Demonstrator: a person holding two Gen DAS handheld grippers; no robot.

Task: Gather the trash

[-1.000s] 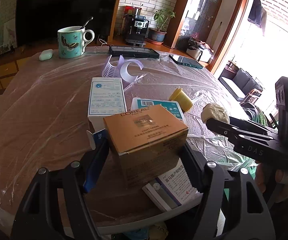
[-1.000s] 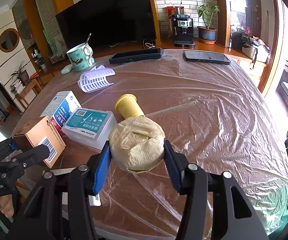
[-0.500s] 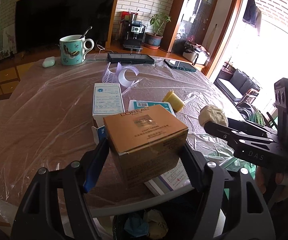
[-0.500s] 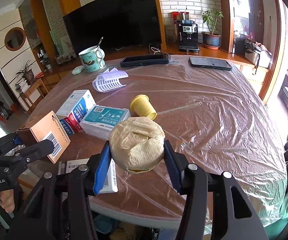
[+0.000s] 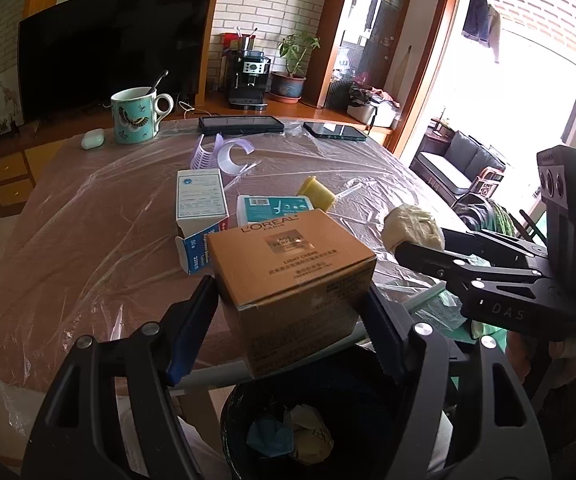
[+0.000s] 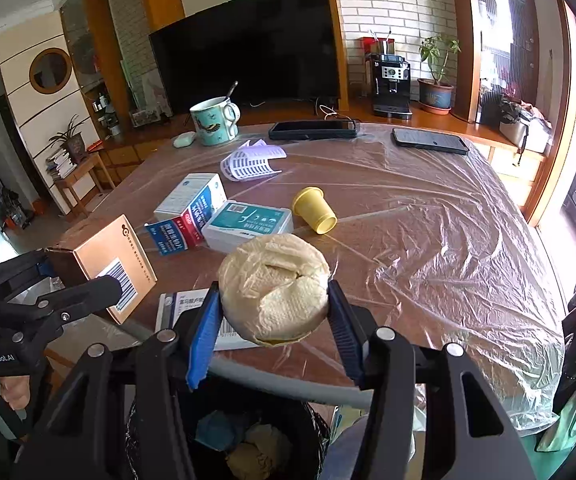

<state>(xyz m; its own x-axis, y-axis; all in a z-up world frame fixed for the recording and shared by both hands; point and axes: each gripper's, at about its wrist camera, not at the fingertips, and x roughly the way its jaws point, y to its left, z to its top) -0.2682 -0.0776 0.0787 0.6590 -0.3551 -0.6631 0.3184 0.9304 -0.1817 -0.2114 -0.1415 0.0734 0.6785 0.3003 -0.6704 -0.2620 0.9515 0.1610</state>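
My left gripper (image 5: 288,328) is shut on a brown L'Oreal carton (image 5: 288,272), held over the black trash bin (image 5: 327,420) at the table's near edge. My right gripper (image 6: 274,332) is shut on a cream wad of crumpled tissue (image 6: 274,286), held above the same bin (image 6: 248,440). The bin holds blue and beige scraps. The right gripper with the wad (image 5: 411,226) shows at the right of the left wrist view. The left gripper with the carton (image 6: 108,264) shows at the left of the right wrist view.
On the plastic-covered table (image 6: 427,240) lie a white-blue medicine box (image 6: 192,208), a teal-white box (image 6: 248,224), a yellow cup on its side (image 6: 313,210), a white leaflet (image 6: 184,308), a purple plastic basket (image 6: 252,160), a mug (image 6: 212,124), and two dark phones (image 6: 429,140).
Both grippers have pulled back off the table with their loads. The trash bin has come into view below them.
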